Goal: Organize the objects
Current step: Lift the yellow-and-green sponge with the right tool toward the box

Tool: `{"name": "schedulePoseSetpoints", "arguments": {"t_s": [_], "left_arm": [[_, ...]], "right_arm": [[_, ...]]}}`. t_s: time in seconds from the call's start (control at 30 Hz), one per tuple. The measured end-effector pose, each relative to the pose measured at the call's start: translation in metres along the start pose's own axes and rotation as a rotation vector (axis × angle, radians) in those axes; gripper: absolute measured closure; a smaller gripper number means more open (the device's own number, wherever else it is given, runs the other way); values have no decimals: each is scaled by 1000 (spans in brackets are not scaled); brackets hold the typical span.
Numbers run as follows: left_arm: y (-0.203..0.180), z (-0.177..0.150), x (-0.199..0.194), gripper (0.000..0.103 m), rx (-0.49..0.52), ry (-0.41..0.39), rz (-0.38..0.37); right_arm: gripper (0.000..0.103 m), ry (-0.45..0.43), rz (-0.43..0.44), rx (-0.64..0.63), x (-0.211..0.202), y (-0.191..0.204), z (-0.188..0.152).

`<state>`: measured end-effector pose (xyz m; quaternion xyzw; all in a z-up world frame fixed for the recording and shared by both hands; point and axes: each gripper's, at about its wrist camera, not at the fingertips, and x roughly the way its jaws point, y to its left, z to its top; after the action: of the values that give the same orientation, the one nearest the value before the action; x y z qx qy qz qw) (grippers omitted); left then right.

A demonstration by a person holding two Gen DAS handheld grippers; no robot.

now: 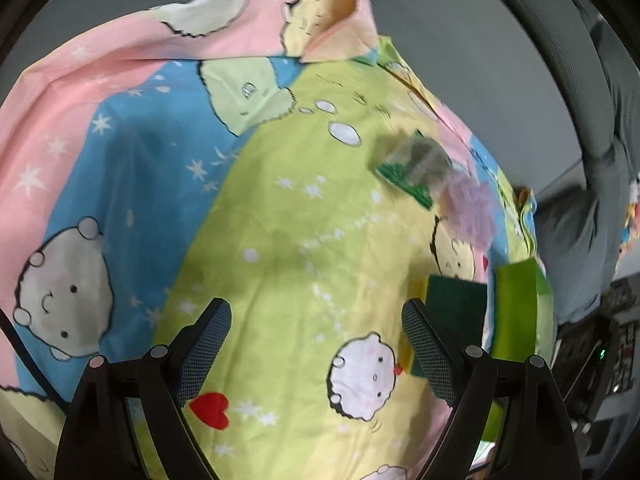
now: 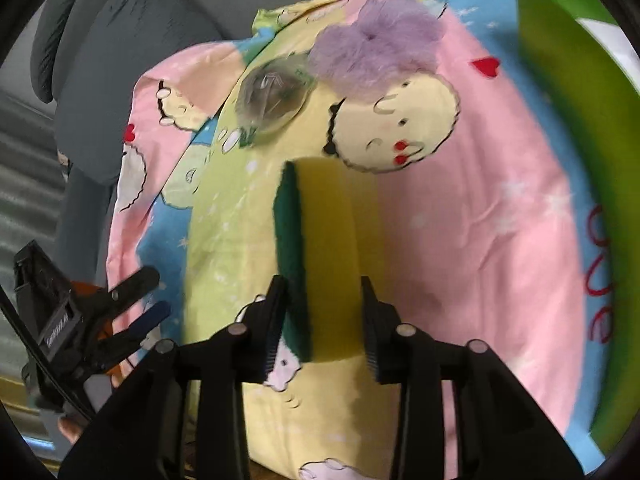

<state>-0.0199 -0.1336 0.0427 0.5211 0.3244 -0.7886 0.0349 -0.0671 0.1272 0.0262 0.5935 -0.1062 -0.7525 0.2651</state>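
A yellow-and-green sponge (image 2: 320, 248) is being gripped by the right gripper (image 2: 324, 320) above the cartoon-print sheet (image 2: 480, 220). The left gripper (image 1: 316, 344) is being held wide apart, with nothing between its jaws.

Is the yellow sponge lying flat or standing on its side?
On its side: the sponge stands edgewise in the right gripper, green scrubby face to the left, yellow foam to the right, raised off the cartoon sheet.

Black gripper (image 2: 324, 324), blue ribbed pads (image 1: 208, 350)
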Motion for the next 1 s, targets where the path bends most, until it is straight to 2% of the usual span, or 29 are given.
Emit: {"name": "schedulePoseSetpoints", "arguments": {"t_s": [0.1,0.2,0.27,0.37,0.47,0.6,0.87,1.0], "left_arm": [[-9,-7,3,16,22,13,-8],[-18,-13,7,16,34,27,-19],[-25,-15,11,16,52,38,-23],[-33,-19,14,16,68,48,-30],[-39,-21,16,16,70,46,-45],[-49,-26,22,16,84,61,-52],[-69,-37,40,16,134,87,-17],[-81,-45,49,16,179,108,-33]], "right_arm": [[57,-30,-57,4,-7,-2,0],[46,-74,-123,-18,-18,-6,-1],[43,-101,-125,-17,-26,-10,0],[42,-129,-111,7,-41,-18,3],[41,-173,-60,11,-56,-21,5],[40,-209,-107,15,-62,-25,3],[40,-207,3,21,-64,-31,7],[41,-155,41,69,-49,-36,12]]}}
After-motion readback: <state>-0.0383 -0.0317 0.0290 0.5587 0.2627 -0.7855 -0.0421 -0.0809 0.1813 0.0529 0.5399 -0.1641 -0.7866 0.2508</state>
